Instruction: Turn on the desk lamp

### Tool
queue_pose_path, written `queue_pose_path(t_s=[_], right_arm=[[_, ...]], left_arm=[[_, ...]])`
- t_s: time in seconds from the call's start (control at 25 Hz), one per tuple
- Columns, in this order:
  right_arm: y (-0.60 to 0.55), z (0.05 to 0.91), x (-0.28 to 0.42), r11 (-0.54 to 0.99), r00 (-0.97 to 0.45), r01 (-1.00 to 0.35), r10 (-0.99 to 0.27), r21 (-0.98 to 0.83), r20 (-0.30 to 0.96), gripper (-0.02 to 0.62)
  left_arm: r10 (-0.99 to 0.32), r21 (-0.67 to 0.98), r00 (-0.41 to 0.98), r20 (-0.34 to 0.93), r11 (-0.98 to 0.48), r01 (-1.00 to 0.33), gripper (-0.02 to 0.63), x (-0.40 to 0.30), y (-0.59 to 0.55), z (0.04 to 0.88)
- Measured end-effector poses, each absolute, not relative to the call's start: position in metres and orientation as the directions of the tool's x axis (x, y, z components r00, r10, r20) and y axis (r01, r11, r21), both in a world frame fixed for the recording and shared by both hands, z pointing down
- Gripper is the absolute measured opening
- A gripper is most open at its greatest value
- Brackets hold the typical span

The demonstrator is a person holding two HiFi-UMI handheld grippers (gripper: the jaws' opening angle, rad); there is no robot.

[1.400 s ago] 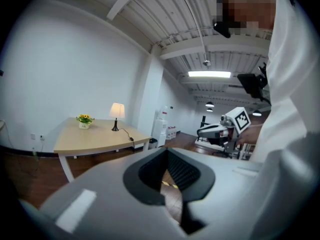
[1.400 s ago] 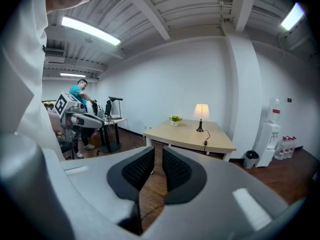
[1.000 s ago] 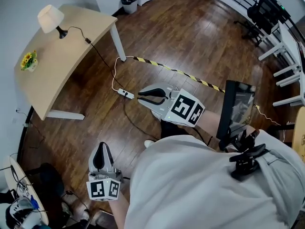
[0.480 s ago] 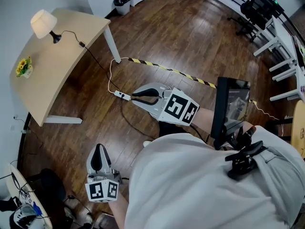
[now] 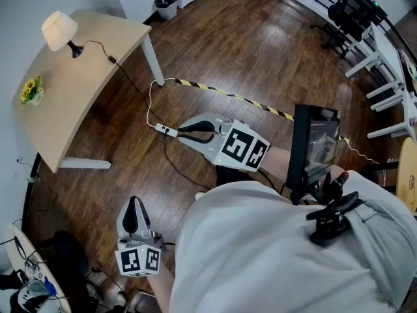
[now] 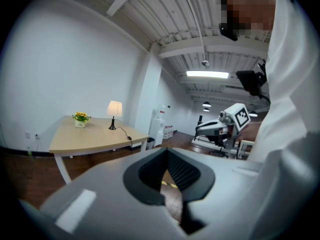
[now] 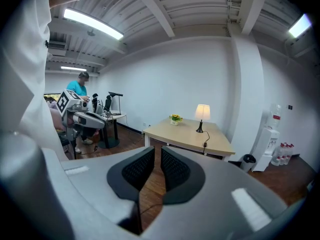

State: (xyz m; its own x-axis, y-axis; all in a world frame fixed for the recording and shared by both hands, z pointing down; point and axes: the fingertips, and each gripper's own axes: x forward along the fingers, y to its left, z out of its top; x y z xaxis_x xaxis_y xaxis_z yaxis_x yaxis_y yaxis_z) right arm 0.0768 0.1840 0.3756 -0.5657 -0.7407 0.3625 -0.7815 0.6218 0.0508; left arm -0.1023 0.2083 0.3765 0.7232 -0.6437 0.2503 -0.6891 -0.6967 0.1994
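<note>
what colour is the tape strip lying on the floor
Yellow and black diagonal stripes on the tape strip, clearest in the head view.

A pale wooden surface (image 5: 78, 90) on white legs carries a desk lamp (image 5: 60, 30) with a cream shade at its far corner and a small pot of yellow flowers (image 5: 29, 90) near the wall edge. The lamp's black cord (image 5: 104, 52) crosses the top and drops to the dark plank floor (image 5: 260, 51). A white power strip (image 5: 166, 131) and a strip of yellow-and-black tape (image 5: 228, 95) lie on the floor.
</note>
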Motion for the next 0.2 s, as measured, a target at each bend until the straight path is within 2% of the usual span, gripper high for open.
queue_pose_path(t_s=[0.2], right_arm=[[0.1806, 0.3764, 0.0716, 0.624, -0.566, -0.779, -0.738, 0.054, 0.367, 0.04]], left_arm=[[-0.647, 0.199, 0.721, 0.248, -0.694, -0.692, 0.018, -0.1083, 0.2057, 0.3765]])
